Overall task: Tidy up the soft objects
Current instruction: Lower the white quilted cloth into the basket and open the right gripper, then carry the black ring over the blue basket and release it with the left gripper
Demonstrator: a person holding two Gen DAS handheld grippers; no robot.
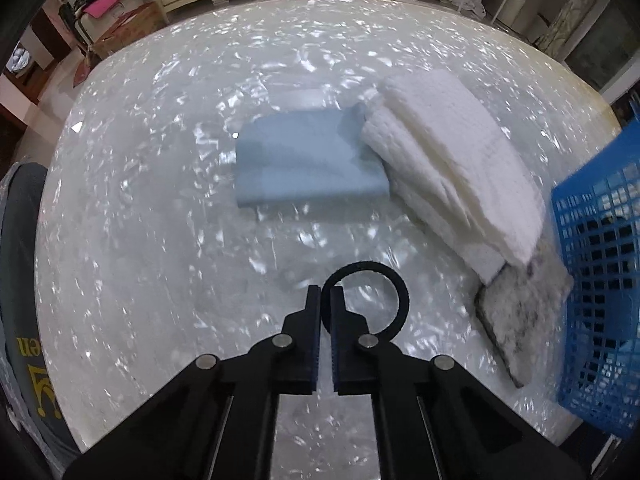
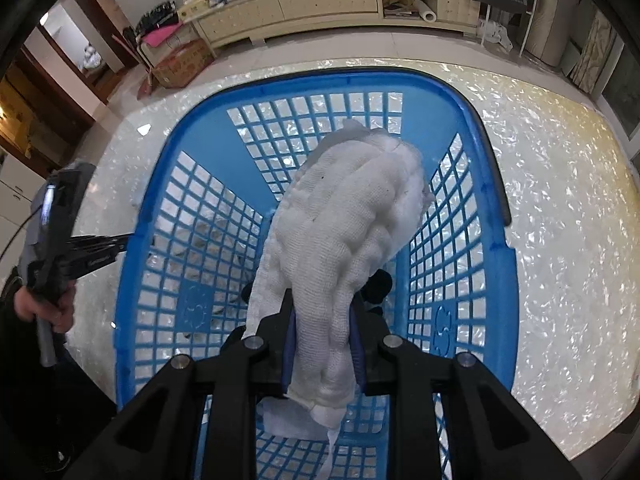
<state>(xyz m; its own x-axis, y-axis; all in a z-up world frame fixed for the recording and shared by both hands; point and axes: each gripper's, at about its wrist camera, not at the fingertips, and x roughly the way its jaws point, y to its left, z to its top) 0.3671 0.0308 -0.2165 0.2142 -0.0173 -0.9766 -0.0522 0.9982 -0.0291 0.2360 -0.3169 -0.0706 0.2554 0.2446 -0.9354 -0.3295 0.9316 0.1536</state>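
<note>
My left gripper is shut on a black ring, a hair-tie-like loop, held just above the white table. Beyond it lie a folded light blue cloth, a folded white towel stack overlapping its right end, and a grey speckled cloth under the towels. My right gripper is shut on a white waffle cloth, holding it over the inside of the blue plastic basket. The basket's edge also shows at the right of the left wrist view.
The basket stands on the white pearly table. The left gripper and the hand holding it show at the left of the right wrist view. Cabinets and clutter stand beyond the table's far edge.
</note>
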